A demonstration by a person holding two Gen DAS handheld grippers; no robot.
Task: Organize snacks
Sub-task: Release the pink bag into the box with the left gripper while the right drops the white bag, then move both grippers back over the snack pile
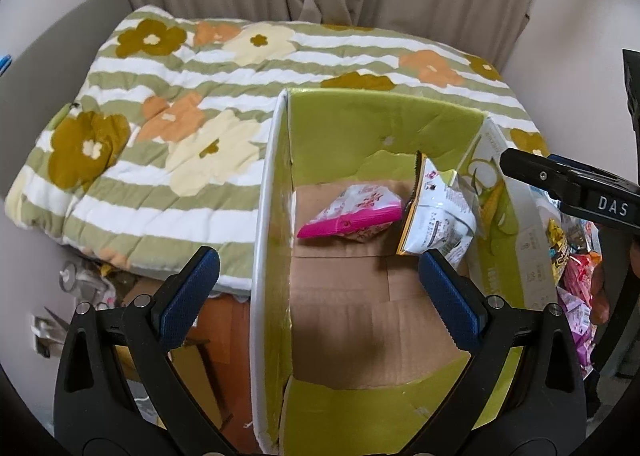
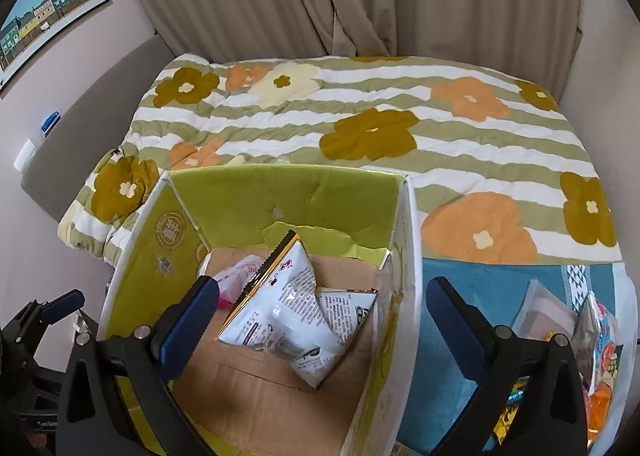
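My left gripper [image 1: 320,284] hangs over the green-lined cardboard box [image 1: 384,128], its jaws spread wide with nothing between the blue pads. My right gripper [image 2: 322,320] is likewise released, jaws wide apart and straddling the box's right wall, empty. Just below it, inside the box, lies the white snack bag [image 2: 288,308] with a gold serrated edge, tilted against that right wall; its back carries dense small print too fine for me to read. To its left on the box floor lies a pink and white snack packet [image 1: 354,212] with red characters I cannot make out. The box's left wall bears a round gold emblem [image 2: 171,233], illegible. In the left wrist view, my right gripper's finger shows white letters "DAS". More snack packets [image 1: 576,272] are heaped outside the box, right of it. The box sits against a flowered striped quilt [image 1: 180,104].
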